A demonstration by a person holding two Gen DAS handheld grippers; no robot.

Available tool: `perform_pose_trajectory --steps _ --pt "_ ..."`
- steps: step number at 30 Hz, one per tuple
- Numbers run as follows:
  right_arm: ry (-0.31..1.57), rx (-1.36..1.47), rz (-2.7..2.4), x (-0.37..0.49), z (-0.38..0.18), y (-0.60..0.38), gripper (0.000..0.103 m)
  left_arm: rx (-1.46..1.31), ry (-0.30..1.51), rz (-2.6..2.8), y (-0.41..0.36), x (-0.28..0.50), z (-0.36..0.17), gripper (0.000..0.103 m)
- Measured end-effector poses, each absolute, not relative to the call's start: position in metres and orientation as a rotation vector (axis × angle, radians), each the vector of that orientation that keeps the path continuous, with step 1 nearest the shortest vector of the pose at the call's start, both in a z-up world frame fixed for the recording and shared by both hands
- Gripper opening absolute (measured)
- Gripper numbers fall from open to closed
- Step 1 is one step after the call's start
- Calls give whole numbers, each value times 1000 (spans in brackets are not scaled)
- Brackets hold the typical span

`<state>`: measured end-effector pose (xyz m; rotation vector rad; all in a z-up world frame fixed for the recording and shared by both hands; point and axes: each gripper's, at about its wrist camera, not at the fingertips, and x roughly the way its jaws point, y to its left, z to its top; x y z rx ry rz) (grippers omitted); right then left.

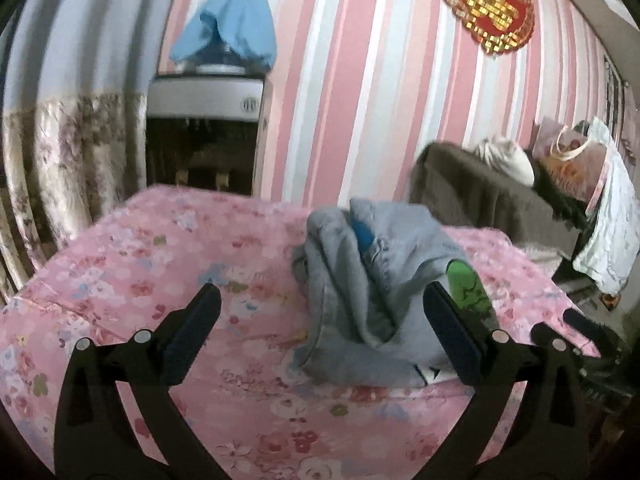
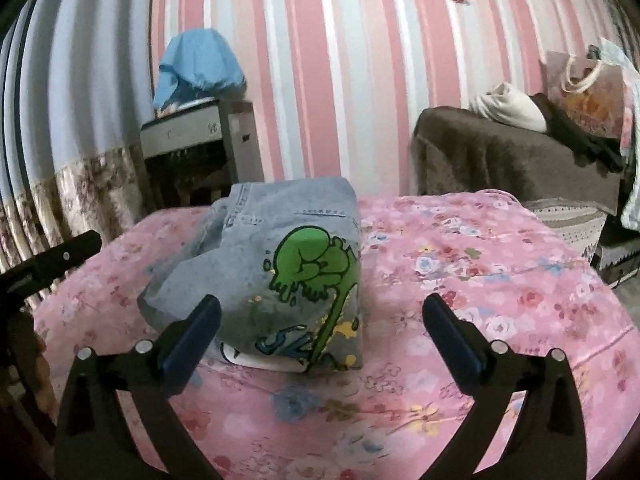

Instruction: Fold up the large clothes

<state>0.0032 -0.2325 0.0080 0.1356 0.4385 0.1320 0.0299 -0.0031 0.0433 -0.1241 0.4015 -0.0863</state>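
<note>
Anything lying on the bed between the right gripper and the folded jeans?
Nothing. In the right wrist view only bare pink floral bedspread shows between the open right gripper and the folded jeans, which lie just ahead, partly behind its left finger.

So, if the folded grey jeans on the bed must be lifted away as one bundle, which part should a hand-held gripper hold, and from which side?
Probably the thick folded edge nearest the cameras, below the green cartoon print, approached from the front with the jaws over and under the layers. The grey jeans lie as a stacked bundle on the pink floral bedcover; its far part is looser and bunched, so gripping there would likely undo the fold.
</note>
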Motion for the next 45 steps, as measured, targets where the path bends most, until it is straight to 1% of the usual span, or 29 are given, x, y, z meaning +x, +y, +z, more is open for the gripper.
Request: perform_pose_trajectory --steps 2,6,9,14,20,30,38,45 --pt "431 158 130 1 5 -231 101 -81 350 -71 -12 21 43 100" --pt "336 118 95 -13 4 -223 101 39 301 -64 -32 10 38 100" --pt "309 65 82 -17 4 -214 101 51 274 -46 -37 4 31 100" --pt "282 52 66 -23 8 -213 101 84 234 -28 -40 -5 21 100" --pt "255 65 24 -29 10 -218 101 93 253 45 -39 -4 18 100" --pt "221 60 -7 -34 13 -220 101 1 200 34 -17 -12 21 100" --pt "228 43 -9 -32 14 -217 101 23 187 23 -20 -14 21 100" --pt "237 40 -10 -31 13 -217 101 35 215 12 -21 -10 19 100"
